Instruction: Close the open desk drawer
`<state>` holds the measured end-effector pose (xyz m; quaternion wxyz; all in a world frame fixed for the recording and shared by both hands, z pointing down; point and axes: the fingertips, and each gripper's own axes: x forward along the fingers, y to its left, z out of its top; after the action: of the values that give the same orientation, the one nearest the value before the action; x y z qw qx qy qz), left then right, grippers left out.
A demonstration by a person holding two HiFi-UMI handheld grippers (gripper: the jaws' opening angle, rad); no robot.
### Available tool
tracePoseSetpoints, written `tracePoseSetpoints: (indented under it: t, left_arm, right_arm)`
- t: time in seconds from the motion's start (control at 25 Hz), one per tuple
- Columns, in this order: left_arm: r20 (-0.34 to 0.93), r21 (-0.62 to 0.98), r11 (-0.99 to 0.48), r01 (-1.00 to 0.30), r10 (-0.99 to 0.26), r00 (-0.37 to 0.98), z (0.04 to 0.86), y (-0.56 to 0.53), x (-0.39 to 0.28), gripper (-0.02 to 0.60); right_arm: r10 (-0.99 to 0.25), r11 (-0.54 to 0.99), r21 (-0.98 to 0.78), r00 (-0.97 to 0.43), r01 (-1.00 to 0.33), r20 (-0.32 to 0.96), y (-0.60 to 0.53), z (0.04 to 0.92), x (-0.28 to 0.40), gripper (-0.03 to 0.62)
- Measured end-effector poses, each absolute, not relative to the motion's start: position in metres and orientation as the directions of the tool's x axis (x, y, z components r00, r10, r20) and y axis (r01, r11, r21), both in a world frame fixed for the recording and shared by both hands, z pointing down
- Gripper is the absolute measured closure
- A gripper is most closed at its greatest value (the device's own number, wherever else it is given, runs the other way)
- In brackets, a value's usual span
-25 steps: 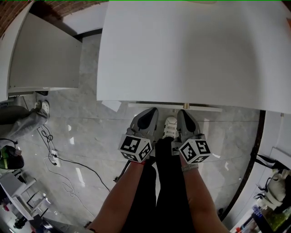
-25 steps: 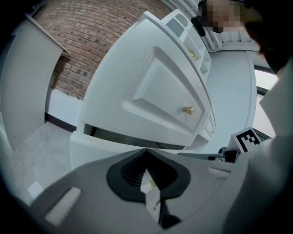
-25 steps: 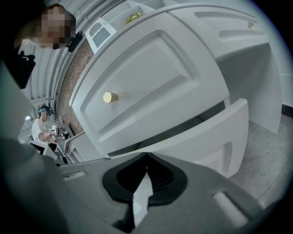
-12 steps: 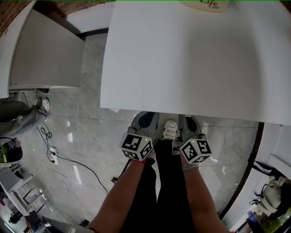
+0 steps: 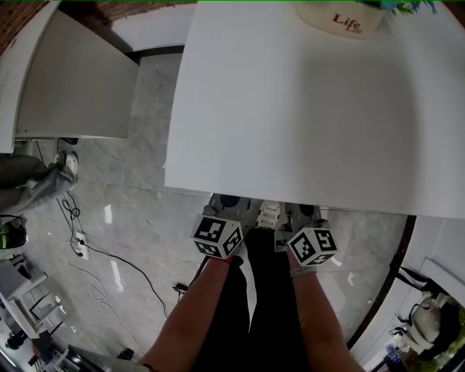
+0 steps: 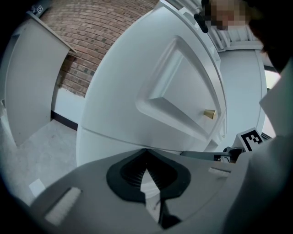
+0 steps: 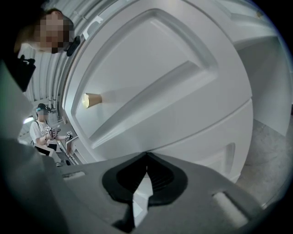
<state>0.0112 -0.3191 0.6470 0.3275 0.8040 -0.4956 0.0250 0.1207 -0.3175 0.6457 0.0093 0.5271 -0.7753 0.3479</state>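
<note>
The white drawer front (image 6: 183, 100) with a small brass knob (image 6: 209, 114) fills both gripper views; in the right gripper view the same front (image 7: 155, 91) and knob (image 7: 91, 99) show. My left gripper (image 6: 146, 150) is shut, its tips right against the panel to the left of the knob. My right gripper (image 7: 146, 154) is shut too, tips at the panel to the right of the knob. In the head view both grippers (image 5: 229, 202) (image 5: 308, 211) reach under the front edge of the white desk top (image 5: 312, 109), which hides the drawer.
A pot printed "Life" (image 5: 347, 20) stands at the desk's far edge. Another white desk (image 5: 73, 80) is at the left. A cable (image 5: 109, 254) lies on the marble floor, and another person's leg and shoe (image 5: 43, 178) are at the left.
The drawer's front edge and knob stuck out from under the desk top a second ago; now they are hidden beneath it. Both grippers have moved forward under the desk edge.
</note>
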Motion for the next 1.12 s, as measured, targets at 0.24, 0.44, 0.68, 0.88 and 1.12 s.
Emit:
tracePoseSetpoints:
  t: [0.24, 0.44, 0.68, 0.88, 1.12]
  left_arm:
    - [0.376, 0.507, -0.287, -0.813, -0.775, 0.508, 0.646, -0.318, 0.011, 0.578]
    - [0.367, 0.509, -0.321, -0.798, -0.758, 0.539, 0.628, -0.308, 0.012, 0.578]
    - [0.348, 0.484, -0.408, -0.774, -0.722, 0.598, 0.586, -0.285, 0.012, 0.578]
    - [0.315, 0.446, -0.495, -0.746, -0.694, 0.648, 0.532, -0.266, 0.003, 0.578]
    - [0.275, 0.417, -0.525, -0.742, -0.705, 0.654, 0.462, -0.244, -0.012, 0.578]
  right_arm:
    - [-0.794, 0.233, -0.498, -0.459, -0.836, 0.398, -0.317, 0.644, 0.120, 0.592]
    - [-0.797, 0.225, -0.450, -0.429, -0.864, 0.426, -0.311, 0.634, 0.128, 0.594]
    - [-0.822, 0.220, -0.411, -0.395, -0.885, 0.409, -0.278, 0.591, 0.143, 0.594]
    - [-0.844, 0.254, -0.368, -0.390, -0.895, 0.367, -0.249, 0.536, 0.142, 0.594]
    - [-0.868, 0.304, -0.310, -0.396, -0.901, 0.298, -0.208, 0.458, 0.141, 0.594]
